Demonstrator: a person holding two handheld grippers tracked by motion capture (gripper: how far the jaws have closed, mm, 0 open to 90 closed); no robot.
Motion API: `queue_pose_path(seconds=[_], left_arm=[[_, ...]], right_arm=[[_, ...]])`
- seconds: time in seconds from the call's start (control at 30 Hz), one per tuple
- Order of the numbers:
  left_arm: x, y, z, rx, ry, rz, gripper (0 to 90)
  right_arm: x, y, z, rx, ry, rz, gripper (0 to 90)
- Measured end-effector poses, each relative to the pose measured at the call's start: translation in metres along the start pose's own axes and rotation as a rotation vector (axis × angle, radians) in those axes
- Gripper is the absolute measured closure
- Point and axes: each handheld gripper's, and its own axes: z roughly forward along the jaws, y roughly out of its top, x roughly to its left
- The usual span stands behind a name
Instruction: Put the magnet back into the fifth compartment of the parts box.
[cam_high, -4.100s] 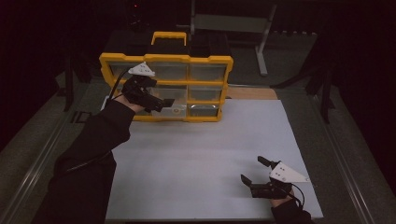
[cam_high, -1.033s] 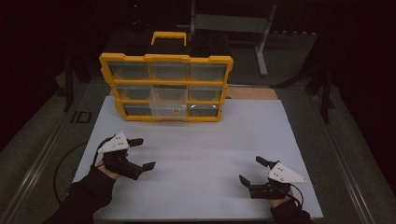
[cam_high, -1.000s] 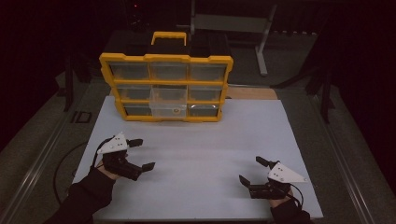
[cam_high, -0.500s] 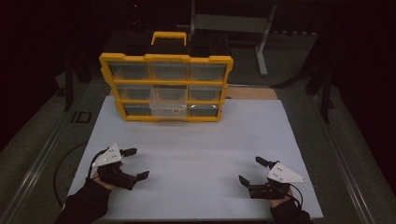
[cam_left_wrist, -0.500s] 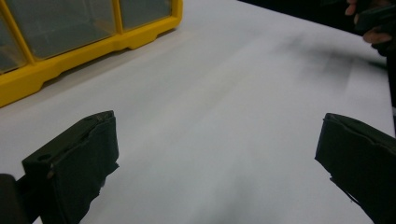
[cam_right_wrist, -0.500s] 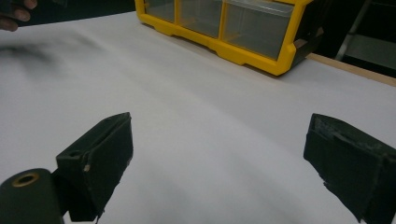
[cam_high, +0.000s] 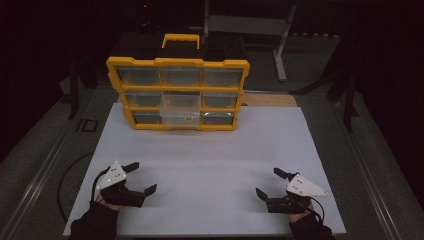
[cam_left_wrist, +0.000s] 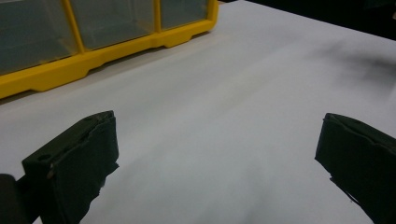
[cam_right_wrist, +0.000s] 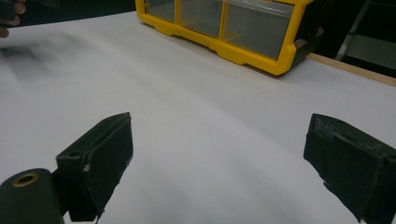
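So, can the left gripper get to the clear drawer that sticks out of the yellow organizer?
Probably yes. The left gripper is open and holds nothing, and only bare white tabletop lies between it and the protruding drawer of the yellow organizer.

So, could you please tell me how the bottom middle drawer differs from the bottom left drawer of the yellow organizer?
The bottom middle drawer juts forward from the yellow organizer, partly pulled out; the bottom left drawer sits flush. The middle one looks brighter and paler, the left one darker. Both are clear plastic, in the same row.
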Motion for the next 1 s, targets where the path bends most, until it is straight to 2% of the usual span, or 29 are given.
queue_pose_path(seconds=[0.27,0.4,0.5,0.7,0.8,0.87,1.0], left_arm=[[-0.005,-0.009,-0.002,-0.020,0.096,0.017,0.0],[-0.005,-0.012,-0.002,-0.012,0.106,0.012,0.0],[-0.006,-0.015,0.001,-0.010,0.130,-0.004,0.0],[-0.003,-0.018,0.004,-0.044,0.138,-0.052,0.0],[-0.004,-0.018,0.005,-0.040,0.141,-0.041,0.0],[-0.005,-0.018,0.006,-0.036,0.159,-0.023,0.0],[-0.004,-0.018,0.005,-0.049,0.175,-0.036,0.1]], right_arm=[[0.000,0.000,0.000,0.000,0.003,0.003,8.5],[0.000,0.000,0.000,0.000,0.001,0.001,8.5],[0.001,0.000,0.000,0.002,0.005,0.003,8.5],[0.000,-0.001,0.001,0.008,0.006,0.000,8.5],[0.001,-0.001,0.001,0.008,0.006,-0.004,8.5],[0.001,-0.001,0.001,0.009,0.005,-0.004,8.5],[0.001,-0.002,0.002,0.012,0.006,-0.003,8.5]])
